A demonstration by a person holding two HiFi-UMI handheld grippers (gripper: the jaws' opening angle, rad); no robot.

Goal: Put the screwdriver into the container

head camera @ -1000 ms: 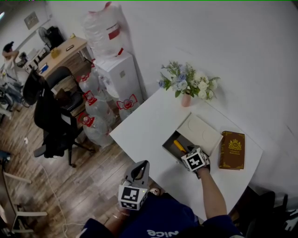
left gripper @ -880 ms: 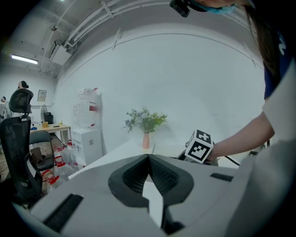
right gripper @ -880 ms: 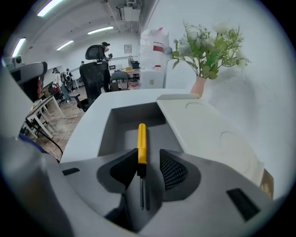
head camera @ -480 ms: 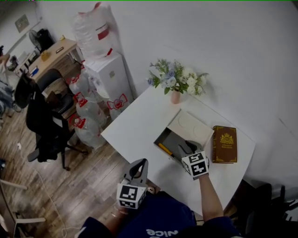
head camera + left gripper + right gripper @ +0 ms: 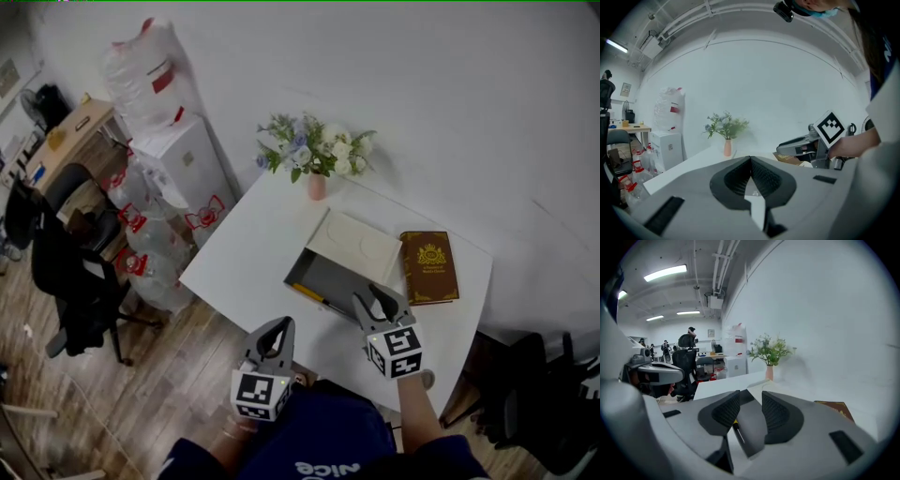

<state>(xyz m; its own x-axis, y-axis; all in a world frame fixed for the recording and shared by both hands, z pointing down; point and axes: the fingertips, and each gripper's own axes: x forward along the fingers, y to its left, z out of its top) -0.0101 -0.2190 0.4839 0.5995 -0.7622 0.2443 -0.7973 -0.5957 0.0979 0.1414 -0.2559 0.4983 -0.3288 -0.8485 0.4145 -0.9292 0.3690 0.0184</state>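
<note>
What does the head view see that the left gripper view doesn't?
Only the head view: the yellow-handled screwdriver lying in the open container. Only the left gripper view: the left gripper up close, jaws touching, and a ceiling light. Both: the flowers, the white table and the right gripper.

Let go of screwdriver point(image 5: 309, 295), now lying in container point(image 5: 337, 277); drew right gripper point(image 5: 368, 298) back toward tabletop's point(image 5: 253, 253) near edge, fingers point(image 5: 385, 301) parted.

Head view steeply down over table point(image 5: 253, 253), 2 gripper views low, level, both facing the flowers point(image 5: 725, 126).
</note>
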